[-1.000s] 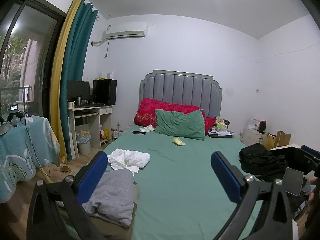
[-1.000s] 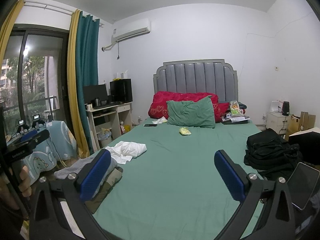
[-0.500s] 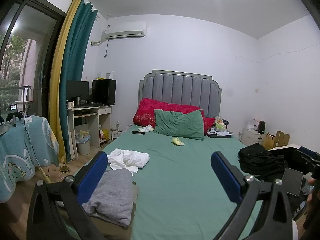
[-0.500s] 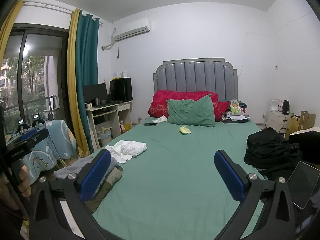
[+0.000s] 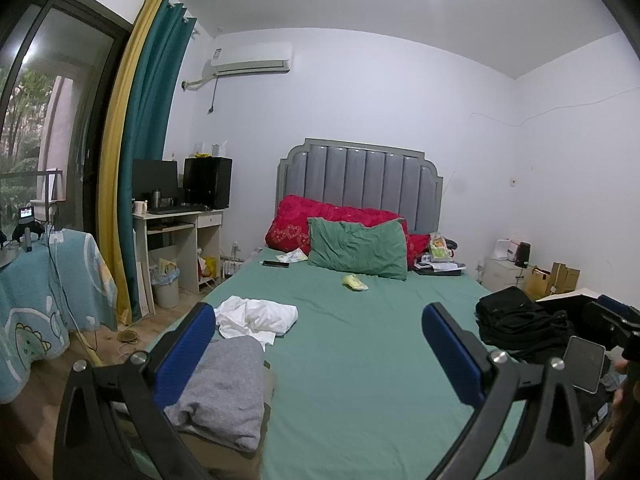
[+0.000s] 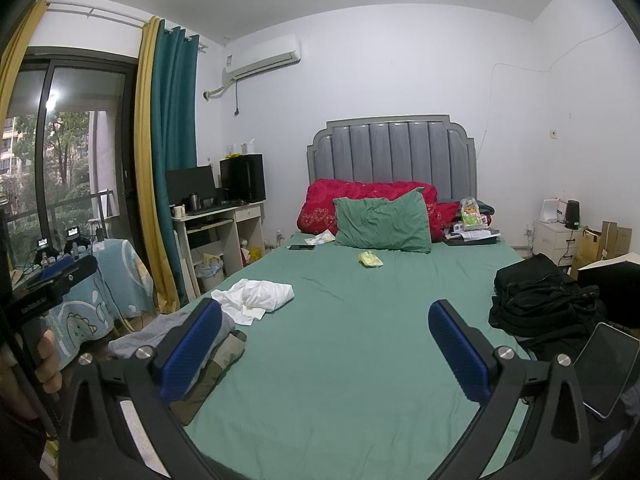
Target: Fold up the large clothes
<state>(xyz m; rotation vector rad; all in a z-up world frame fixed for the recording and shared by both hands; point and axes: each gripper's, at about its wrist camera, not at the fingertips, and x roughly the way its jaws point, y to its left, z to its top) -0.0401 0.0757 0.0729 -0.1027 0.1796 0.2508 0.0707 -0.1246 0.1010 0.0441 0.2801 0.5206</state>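
A bed with a green sheet [image 5: 360,360] fills both views. A crumpled white garment [image 5: 256,318] lies at its left side, and it also shows in the right wrist view [image 6: 256,298]. A folded grey garment [image 5: 224,392] sits on an olive one at the near left corner [image 6: 218,364]. A black pile of clothes [image 5: 516,320] lies at the right edge [image 6: 536,296]. My left gripper [image 5: 316,344] is open and empty above the foot of the bed. My right gripper [image 6: 326,340] is open and empty beside it.
A green pillow [image 5: 358,248] and red pillows [image 5: 296,220] lean on the grey headboard. A small yellow item [image 5: 354,282] and a phone [image 5: 276,264] lie near them. A tablet [image 6: 608,368] rests at the right edge. A desk [image 5: 180,236] and a covered table [image 5: 44,292] stand left.
Both views have shifted very slightly; the scene sits a little higher in frame. No garment has moved and both grippers stay open.
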